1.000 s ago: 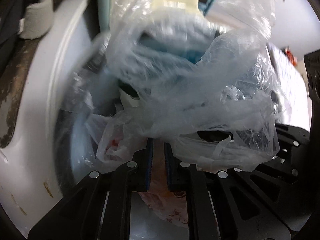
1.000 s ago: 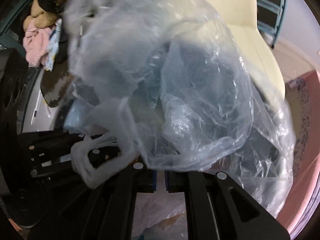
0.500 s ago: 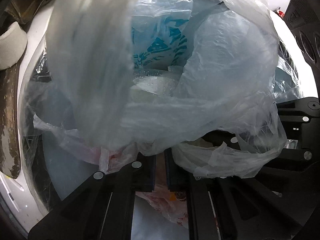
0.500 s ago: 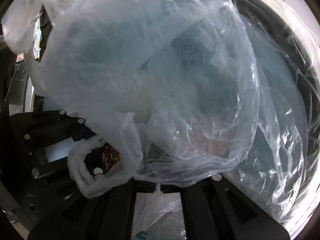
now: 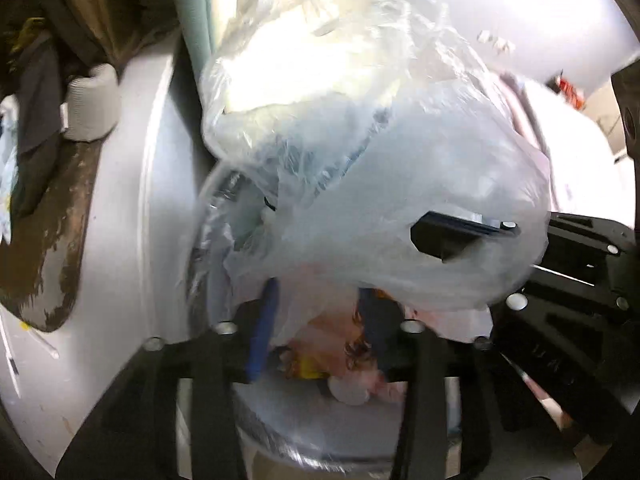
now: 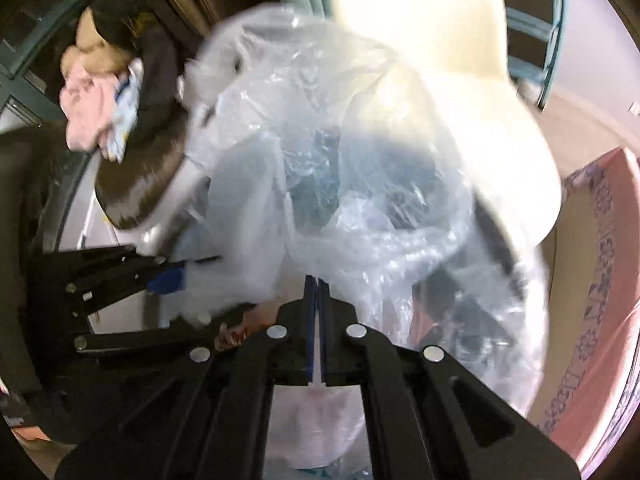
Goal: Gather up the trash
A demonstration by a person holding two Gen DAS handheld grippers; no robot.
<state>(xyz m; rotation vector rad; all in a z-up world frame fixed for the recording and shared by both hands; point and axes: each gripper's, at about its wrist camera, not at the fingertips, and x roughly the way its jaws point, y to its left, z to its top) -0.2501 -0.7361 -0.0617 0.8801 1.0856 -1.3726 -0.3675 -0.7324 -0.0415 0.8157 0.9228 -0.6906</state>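
The clear plastic bag [image 5: 400,184] fills the middle of both views, billowed and bunched, so little open room shows around it. In the left wrist view a white curved rim [image 5: 132,208] runs down the left side, with a worn brown board [image 5: 52,240] and a grey ribbed roll [image 5: 90,108] beyond it. In the right wrist view a cream chair [image 6: 452,92] rises behind the bag, a pink flowered mat [image 6: 600,300] lies along the right edge, and a heap of pink and dark clothes [image 6: 100,120] sits at the upper left.

The left hand-held gripper [image 5: 320,320] has its jaws opening — blue pads stand apart, with crumpled film and orange-printed trash [image 5: 320,344] hanging in the gap; whether a pad presses on it cannot be told through the blur. The bulk of the bag swells just above and beyond its fingertips.

The right hand-held gripper [image 6: 317,292] is closed, its two blue pads drawn together on a thin white fold of the bag that runs down between them. The bag balloons up and away from its tips — the left one's black fingers reach in from the left edge, at the bag's near side.
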